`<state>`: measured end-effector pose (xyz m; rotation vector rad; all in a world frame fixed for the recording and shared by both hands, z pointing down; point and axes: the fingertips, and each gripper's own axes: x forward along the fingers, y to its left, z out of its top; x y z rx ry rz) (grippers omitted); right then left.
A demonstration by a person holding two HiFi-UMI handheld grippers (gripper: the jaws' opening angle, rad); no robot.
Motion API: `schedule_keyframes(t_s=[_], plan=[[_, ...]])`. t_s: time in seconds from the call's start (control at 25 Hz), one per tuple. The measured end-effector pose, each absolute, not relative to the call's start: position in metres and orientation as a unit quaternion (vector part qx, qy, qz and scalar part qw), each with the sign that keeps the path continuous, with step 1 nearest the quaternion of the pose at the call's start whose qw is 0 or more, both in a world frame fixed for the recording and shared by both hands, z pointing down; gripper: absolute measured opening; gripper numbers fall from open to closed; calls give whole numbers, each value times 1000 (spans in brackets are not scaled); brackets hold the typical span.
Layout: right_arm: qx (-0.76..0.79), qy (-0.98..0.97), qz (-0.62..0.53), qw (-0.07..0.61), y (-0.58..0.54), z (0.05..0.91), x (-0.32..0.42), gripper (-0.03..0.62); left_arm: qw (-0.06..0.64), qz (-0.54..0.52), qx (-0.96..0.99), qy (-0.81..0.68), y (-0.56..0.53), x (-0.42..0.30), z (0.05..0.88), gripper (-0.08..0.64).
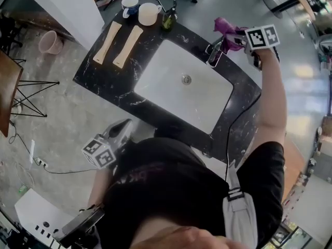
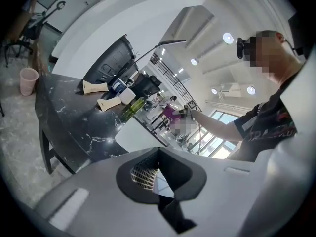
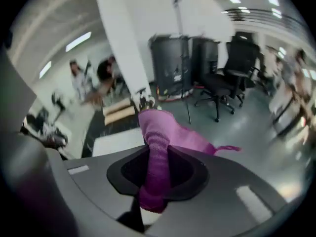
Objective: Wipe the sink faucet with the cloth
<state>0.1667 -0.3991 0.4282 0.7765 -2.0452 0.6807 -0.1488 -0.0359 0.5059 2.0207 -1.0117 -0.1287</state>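
The purple cloth is bunched in my right gripper, which is shut on it just right of and above the chrome faucet at the back of the white sink. In the right gripper view the cloth runs up between the jaws of the right gripper and hides most of the faucet behind it. My left gripper hangs low beside the person's body, in front of the black marble counter. In its own view the left gripper shows a narrow gap with nothing in it.
Two wooden boards lie at the counter's far left. A blue-rimmed cup, a cream mug and a green bottle stand behind them. A pink bin sits on the floor. A black cable crosses the counter's right end.
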Motion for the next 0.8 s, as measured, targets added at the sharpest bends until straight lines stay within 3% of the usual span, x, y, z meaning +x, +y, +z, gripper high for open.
schedule_keyframes(t_s=[0.08, 0.16, 0.32, 0.56, 0.8], plan=[[222, -753, 181, 592, -398, 451, 151, 95, 427, -60, 803, -411, -34, -152, 507, 0], [139, -668, 134, 719, -394, 476, 142, 95, 429, -65, 797, -420, -30, -155, 508, 0], [35, -491, 93, 865, -398, 529, 141, 95, 431, -70, 778, -451, -18, -165, 513, 0], [-16, -368, 119, 922, -393, 610, 165, 94, 450, -71, 732, -506, 8, -186, 528, 0], [-1, -423, 144, 895, -397, 614, 159, 95, 454, -65, 728, -510, 13, -193, 532, 0]])
